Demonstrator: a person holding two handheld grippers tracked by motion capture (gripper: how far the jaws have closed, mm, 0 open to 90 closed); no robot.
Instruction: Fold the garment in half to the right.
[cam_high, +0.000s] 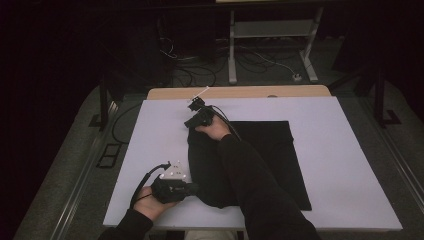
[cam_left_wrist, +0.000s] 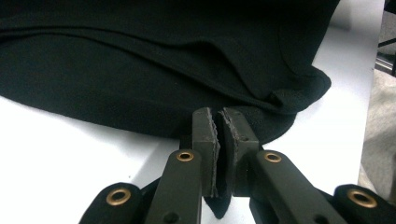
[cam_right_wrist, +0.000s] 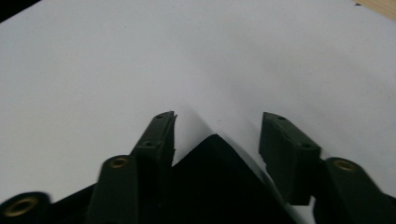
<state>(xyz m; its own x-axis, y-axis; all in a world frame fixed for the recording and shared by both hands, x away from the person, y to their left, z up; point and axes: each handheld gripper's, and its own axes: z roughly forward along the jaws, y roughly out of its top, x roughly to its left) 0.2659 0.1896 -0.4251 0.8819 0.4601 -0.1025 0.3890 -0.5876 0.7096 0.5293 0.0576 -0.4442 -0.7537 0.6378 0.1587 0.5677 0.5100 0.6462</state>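
A white table (cam_high: 320, 165) carries a black garment (cam_high: 270, 165), spread from its centre toward the near edge. The left gripper (cam_left_wrist: 218, 135) pinches the cloth's near-left hem. The right gripper (cam_right_wrist: 217, 140), jaws apart, straddles a far corner, seemingly not yet pressing it.

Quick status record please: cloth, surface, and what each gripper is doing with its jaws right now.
cloth: black garment, partly folded, flat on the white table cover
left gripper: jaws shut on the garment's near-left edge, fabric pinched between them
right gripper: at the garment's far-left corner; jaws apart, the corner tip between them, not pressed
background: cables on the floor
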